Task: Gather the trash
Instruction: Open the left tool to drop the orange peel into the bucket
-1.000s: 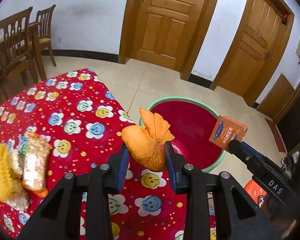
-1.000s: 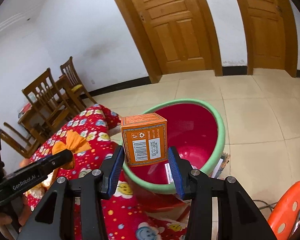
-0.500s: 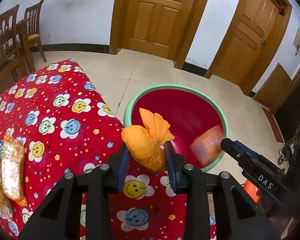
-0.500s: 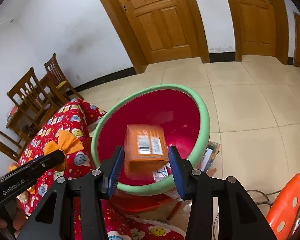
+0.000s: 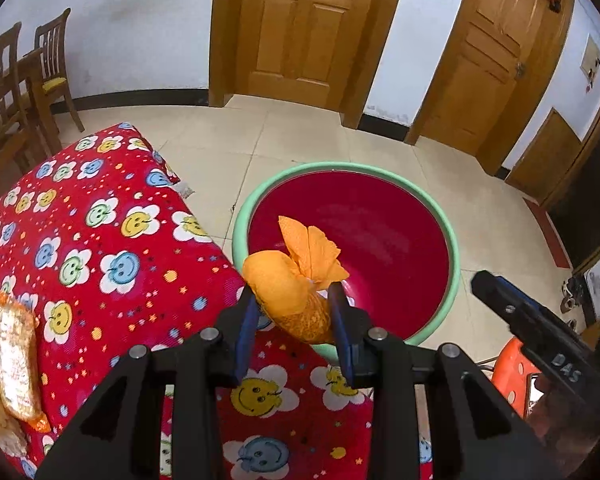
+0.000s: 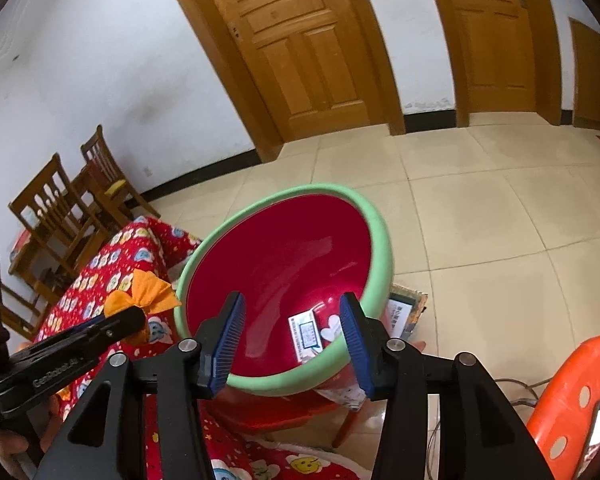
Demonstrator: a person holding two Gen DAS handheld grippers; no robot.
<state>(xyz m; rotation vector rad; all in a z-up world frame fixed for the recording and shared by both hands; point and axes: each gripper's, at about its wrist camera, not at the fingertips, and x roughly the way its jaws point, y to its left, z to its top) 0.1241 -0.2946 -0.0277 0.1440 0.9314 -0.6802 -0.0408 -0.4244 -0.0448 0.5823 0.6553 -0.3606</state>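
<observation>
Pads of my left gripper (image 5: 294, 320) pinch a crumpled orange snack bag (image 5: 290, 288), its twisted top flaring up above the blue fingers (image 5: 246, 326). The bag hangs right at the near rim of the round red basin with the pale green rim (image 5: 454, 248), partly over the smiley-flower red tablecloth (image 5: 100, 248) and partly over the bowl. To do this drop well, I judge I should carry the bag further out, past the green lip, so that it falls into the red middle and not onto the cloth or the rim. Only then should I spread the pads, and let the light bag slide free without flicking it.

My right gripper (image 6: 292, 340) is over the same basin (image 6: 380, 248), its jaws opening with nothing between them; through the gap I see printed paper or packaging (image 6: 306, 334) lying at the bottom. I want to keep this gripper clear of the left one, which shows at the left edge of the right wrist view with the orange bag (image 6: 144, 292).

More trash waits on the cloth at my far left: a long crinkled snack wrapper (image 5: 14, 360). Beyond the basin lie pale floor tiles (image 5: 300, 136) and wooden doors (image 5: 300, 28).
</observation>
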